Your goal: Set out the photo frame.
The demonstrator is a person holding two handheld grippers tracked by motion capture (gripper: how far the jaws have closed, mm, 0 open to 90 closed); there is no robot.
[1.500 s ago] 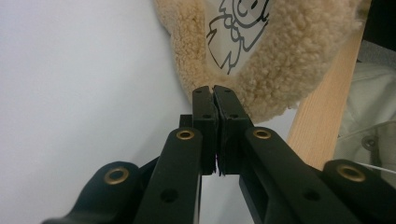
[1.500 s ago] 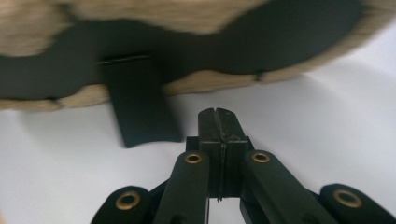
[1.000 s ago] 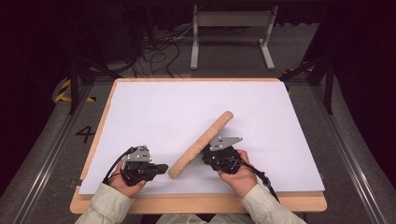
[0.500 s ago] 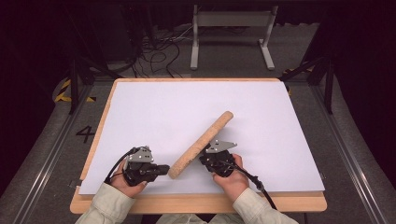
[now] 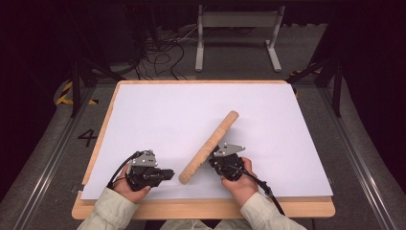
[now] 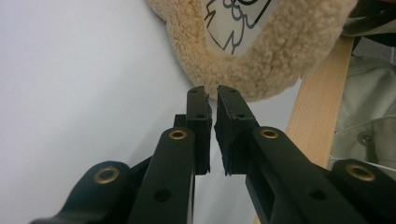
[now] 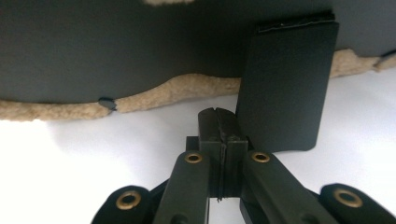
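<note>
fleecy tan rolled mat (image 5: 208,147) lies slantwise on the white tabletop (image 5: 158,115), its near end toward the front edge, between both tongs. left gripper (image 5: 165,174), jaws barely parted and holding nothing, points at that end; right gripper (image 5: 214,161), jaws pressed together, sits just beside the roll.

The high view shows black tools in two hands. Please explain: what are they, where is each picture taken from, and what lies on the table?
A person holds a two-jaw gripper in each hand. One camera looks down from above; another rides on each gripper, looking along its jaws. On the white sheet lies a tan fleecy roll. The left gripper, slightly open, points at the roll's near end; the right gripper is shut beside it. Neither holds anything.
</note>
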